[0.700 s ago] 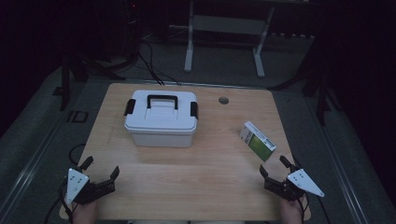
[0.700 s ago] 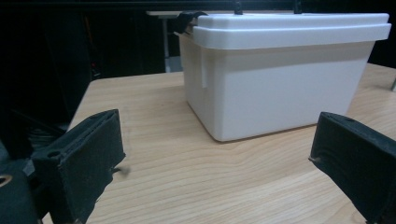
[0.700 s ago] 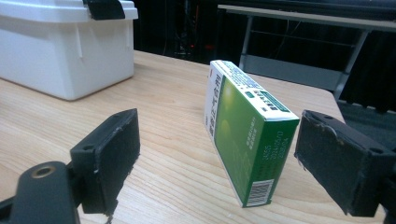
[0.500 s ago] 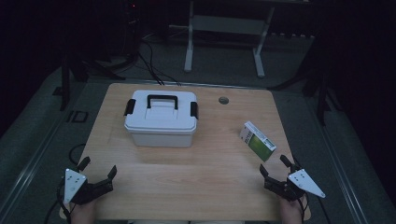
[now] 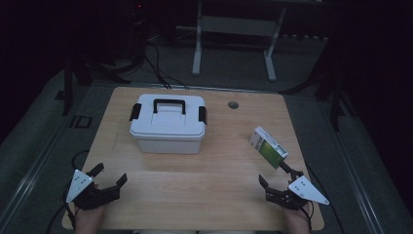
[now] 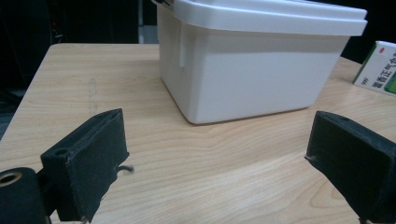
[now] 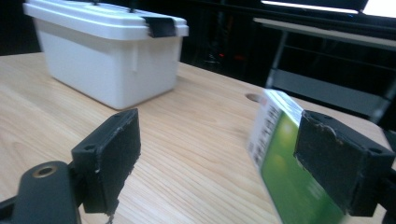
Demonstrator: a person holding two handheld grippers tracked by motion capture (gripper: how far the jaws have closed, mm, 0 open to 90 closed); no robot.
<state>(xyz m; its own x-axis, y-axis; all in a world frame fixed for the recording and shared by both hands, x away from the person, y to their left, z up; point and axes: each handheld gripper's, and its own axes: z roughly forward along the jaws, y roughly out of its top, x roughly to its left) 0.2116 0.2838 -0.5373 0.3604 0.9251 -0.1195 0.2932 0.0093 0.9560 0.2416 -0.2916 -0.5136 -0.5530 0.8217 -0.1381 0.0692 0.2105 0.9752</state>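
I see my left gripper [image 5: 108, 175] lower left, jaws apart; my right gripper [image 5: 276, 175] lower right, spread below the green carton [image 5: 268, 147]

**Both grippers low at the near edge, jaws spread**

The left gripper [image 5: 108, 178] sits at the near left, held in a hand [image 5: 87, 220] that comes in from the bottom edge, jaws pointing forward and slightly inward. Its jaws stand wide apart with nothing between them. The right gripper [image 5: 276, 176] sits at the near right, its hand [image 5: 296, 222] below it, jaws likewise spread and empty, angled forward.
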